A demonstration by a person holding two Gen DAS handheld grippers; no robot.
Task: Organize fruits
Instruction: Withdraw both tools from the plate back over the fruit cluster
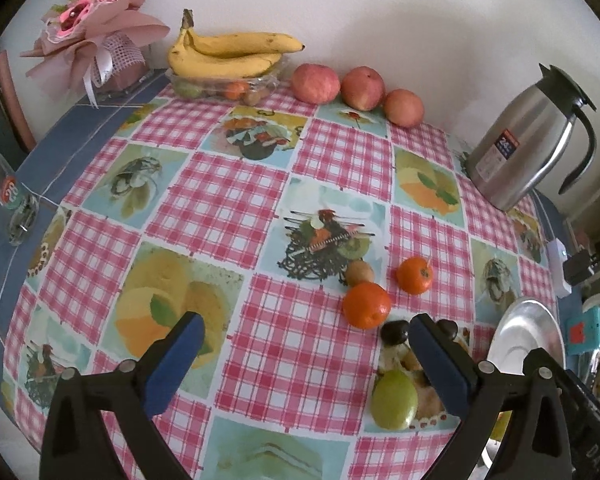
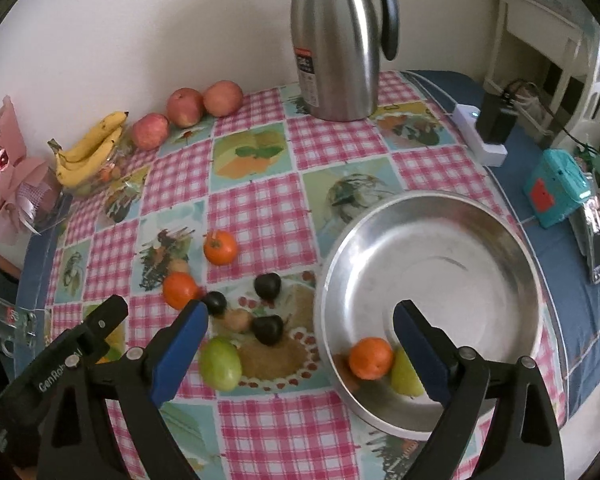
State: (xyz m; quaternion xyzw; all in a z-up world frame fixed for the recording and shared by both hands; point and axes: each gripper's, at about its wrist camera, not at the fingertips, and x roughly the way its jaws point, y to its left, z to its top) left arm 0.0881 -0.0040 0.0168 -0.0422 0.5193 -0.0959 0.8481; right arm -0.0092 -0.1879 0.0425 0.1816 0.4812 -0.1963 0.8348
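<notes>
Left wrist view: the left gripper [image 1: 306, 334] has its fingers spread wide, holding nothing, low over the glossy checked tablecloth [image 1: 204, 200]; 2 smooth round oranges [image 1: 366, 305] lie centre-right.

Right wrist view: the right gripper [image 2: 300, 320] gapes too (nothing held), above a shiny round steel bowl [image 2: 460, 240] at lower right holding 1 orange [image 2: 370, 358].

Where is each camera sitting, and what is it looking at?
Left wrist: sits on the left tongs, open, looking across the table at bananas, three apples and loose oranges; its blue fingers show.
Right wrist: sits on the right tongs, open, above the steel bowl holding an orange.
Both see: the thermos jug, bananas, apples, green fruit.
</notes>
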